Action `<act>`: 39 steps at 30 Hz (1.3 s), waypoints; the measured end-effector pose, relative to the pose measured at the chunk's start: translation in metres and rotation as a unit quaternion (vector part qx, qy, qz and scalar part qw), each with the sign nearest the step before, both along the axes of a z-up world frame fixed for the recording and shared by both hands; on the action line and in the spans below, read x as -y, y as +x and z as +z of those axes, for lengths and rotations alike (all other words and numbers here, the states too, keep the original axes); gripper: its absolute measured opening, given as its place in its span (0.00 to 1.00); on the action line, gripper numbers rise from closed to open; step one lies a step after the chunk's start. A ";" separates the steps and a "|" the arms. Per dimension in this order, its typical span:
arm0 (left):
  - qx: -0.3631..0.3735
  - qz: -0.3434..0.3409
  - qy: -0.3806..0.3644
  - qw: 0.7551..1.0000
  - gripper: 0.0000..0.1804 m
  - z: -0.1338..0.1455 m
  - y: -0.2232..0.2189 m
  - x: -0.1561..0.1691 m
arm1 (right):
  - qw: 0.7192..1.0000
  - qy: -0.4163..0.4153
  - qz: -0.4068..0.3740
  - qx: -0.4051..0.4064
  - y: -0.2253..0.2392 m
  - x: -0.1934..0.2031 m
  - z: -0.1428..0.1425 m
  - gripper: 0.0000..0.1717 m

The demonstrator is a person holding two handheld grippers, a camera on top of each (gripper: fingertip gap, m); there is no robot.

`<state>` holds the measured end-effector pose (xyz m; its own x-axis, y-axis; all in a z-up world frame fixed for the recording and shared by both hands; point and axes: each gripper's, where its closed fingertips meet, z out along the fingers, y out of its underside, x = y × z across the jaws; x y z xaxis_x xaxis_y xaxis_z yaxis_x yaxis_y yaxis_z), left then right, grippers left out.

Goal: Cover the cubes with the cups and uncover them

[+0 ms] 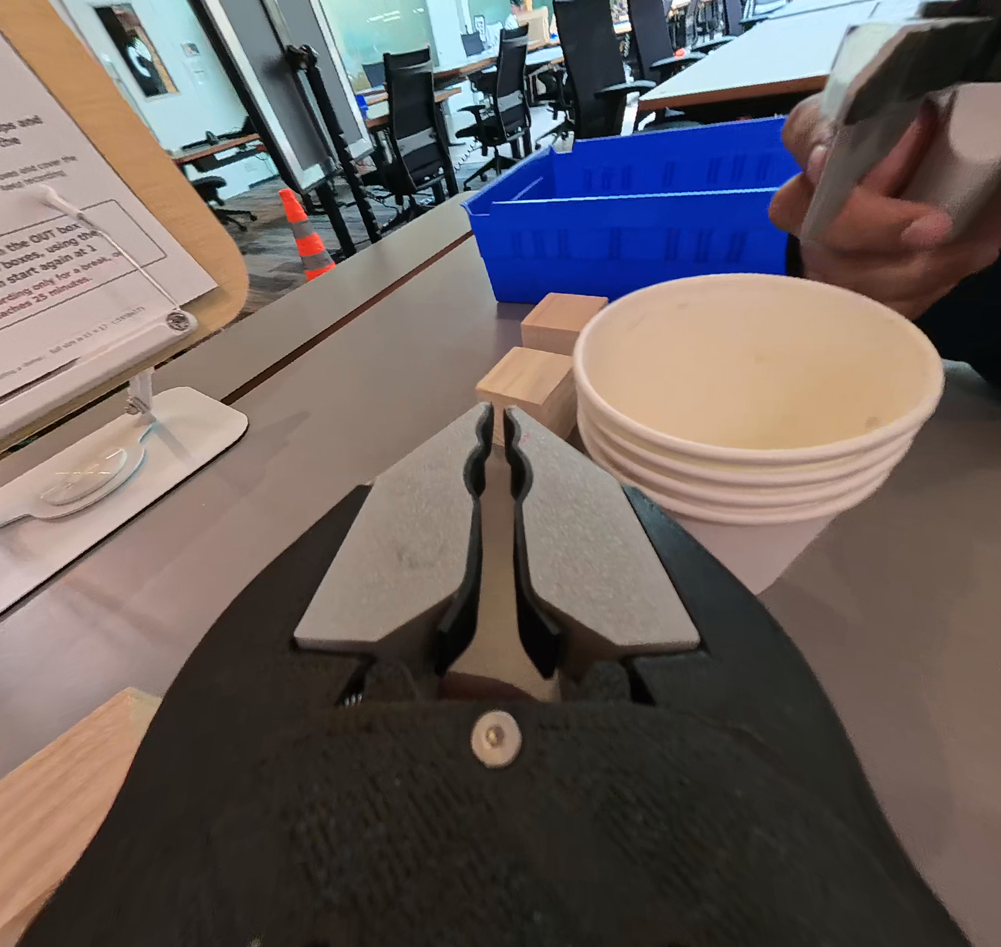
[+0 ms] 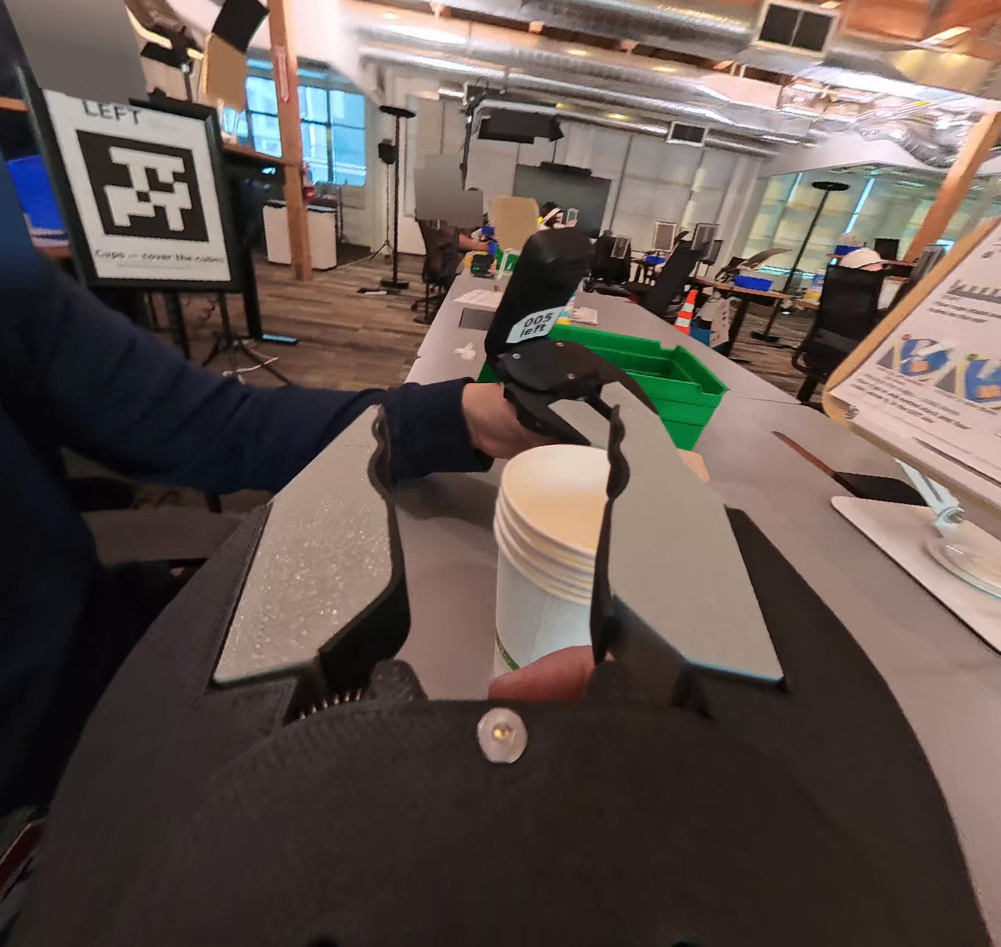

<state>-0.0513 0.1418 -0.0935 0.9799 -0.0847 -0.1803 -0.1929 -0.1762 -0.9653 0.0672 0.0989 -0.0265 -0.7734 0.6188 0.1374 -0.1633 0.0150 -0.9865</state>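
White paper cups, nested in a stack [image 2: 547, 542], stand upright on grey table [image 1: 325, 379] beside two pale wooden cubes [image 1: 528, 387]. Right gripper [image 2: 498, 487] jaws spread around stack; left gripper [image 1: 498, 417] jaws pressed together, empty. Judgement: centre stack, pinch top rim only

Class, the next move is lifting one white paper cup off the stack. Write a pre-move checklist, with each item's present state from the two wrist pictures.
1. Stack of white paper cups upright, mouths up: ok.
2. Right gripper open wide: ok.
3. Stack between its fingers: ok, nearer the right finger.
4. Pads pressing the top cup: not ok.
5. Left gripper shut, holding nothing: ok.
6. Two pale wooden cubes uncovered on the grey table: ok.
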 end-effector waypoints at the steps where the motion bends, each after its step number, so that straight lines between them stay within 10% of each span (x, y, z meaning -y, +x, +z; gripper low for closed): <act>1: -0.004 -0.007 -0.007 1.000 0.01 -0.003 0.003 0.000 | 1.000 0.009 0.003 0.000 0.000 0.003 -0.003 0.46; 14: -0.021 -0.040 -0.066 0.997 0.00 -0.027 0.017 -0.002 | 0.971 0.210 -0.097 -0.055 -0.023 0.009 -0.057 0.25; 25: -0.011 -0.029 -0.054 0.998 0.01 -0.022 0.012 -0.003 | 0.967 0.229 -0.092 -0.061 -0.021 0.007 -0.053 0.04; 39: 0.035 0.038 -0.013 0.999 0.01 -0.005 -0.018 0.000 | 0.982 0.154 -0.089 -0.061 -0.017 -0.003 -0.027 0.02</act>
<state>-0.0695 0.1414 -0.0987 0.9938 -0.0137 -0.1104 -0.1107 -0.2136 -0.9706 0.0504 0.1020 -0.0533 -0.6226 0.6578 0.4239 -0.2479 0.3480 -0.9041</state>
